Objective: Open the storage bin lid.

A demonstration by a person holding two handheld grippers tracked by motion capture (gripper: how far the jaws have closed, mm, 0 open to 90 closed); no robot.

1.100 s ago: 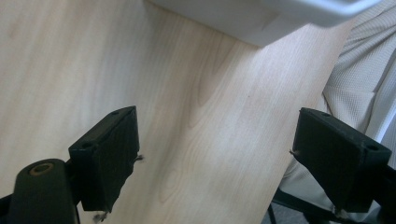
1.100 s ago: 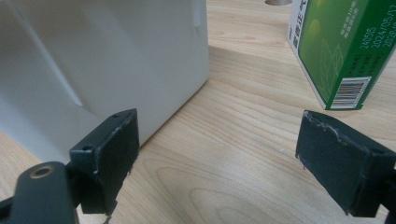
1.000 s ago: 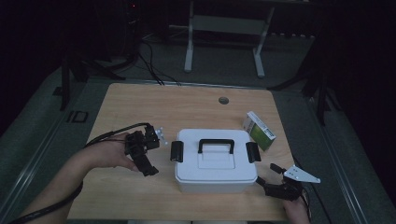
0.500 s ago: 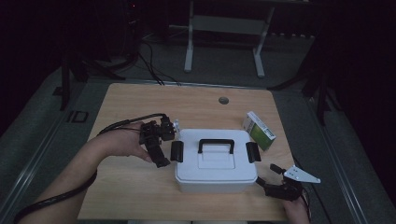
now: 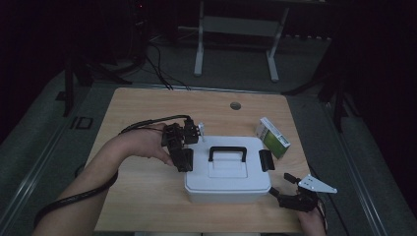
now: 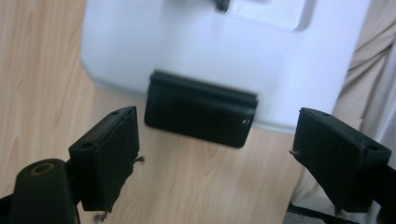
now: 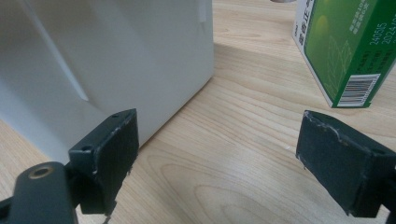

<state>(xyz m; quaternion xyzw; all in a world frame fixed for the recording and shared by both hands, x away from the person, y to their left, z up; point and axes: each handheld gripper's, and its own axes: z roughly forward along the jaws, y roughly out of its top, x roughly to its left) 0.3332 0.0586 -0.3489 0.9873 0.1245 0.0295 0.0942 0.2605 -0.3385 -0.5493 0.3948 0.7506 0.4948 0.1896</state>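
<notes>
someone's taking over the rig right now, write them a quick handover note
Left gripper: open, at the left end of the white box, jaws either side of the black left latch without touching it.
Right gripper: open, holding nothing, low by the box's near right corner.
The box sits mid-table, lid on, handle down. The green carton stands beside its far right corner.
Done: nothing visibly opened.
Left: probably release the left latch, then the right latch.

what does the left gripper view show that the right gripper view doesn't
Left gripper view alone: the black latch on the box's end, lying ahead between the open jaws of the left gripper, and part of the lid's top. Right gripper view alone: the green carton standing on the table, with the right gripper open. Both: the white box and the wooden table.
</notes>
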